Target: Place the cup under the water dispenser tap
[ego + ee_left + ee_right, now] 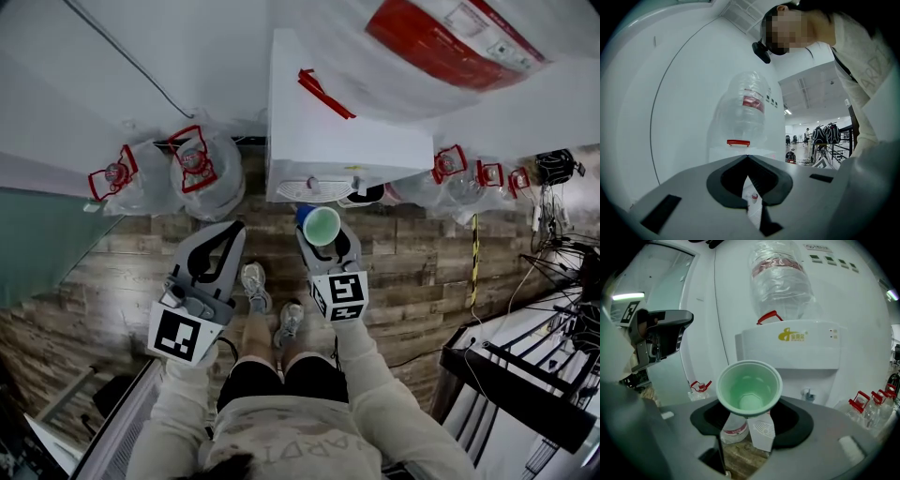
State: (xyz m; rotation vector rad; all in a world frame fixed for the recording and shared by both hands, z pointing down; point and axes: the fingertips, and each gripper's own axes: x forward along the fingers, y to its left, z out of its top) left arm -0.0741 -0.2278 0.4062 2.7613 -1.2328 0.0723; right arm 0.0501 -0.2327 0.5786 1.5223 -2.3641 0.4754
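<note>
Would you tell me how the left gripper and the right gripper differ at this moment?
The right gripper holds a green cup upright, jaws apart around it; the left gripper is empty, tips together. The right gripper is in front of the dispenser; the left sits off to its side. Both carry marker cubes.

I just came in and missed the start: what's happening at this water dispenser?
A person stands facing the water dispenser with a gripper in each hand. The right gripper holds an empty green cup upright between its jaws, in front of the dispenser but not yet under the tap. The left gripper is empty, jaws together, off to the side.
</note>
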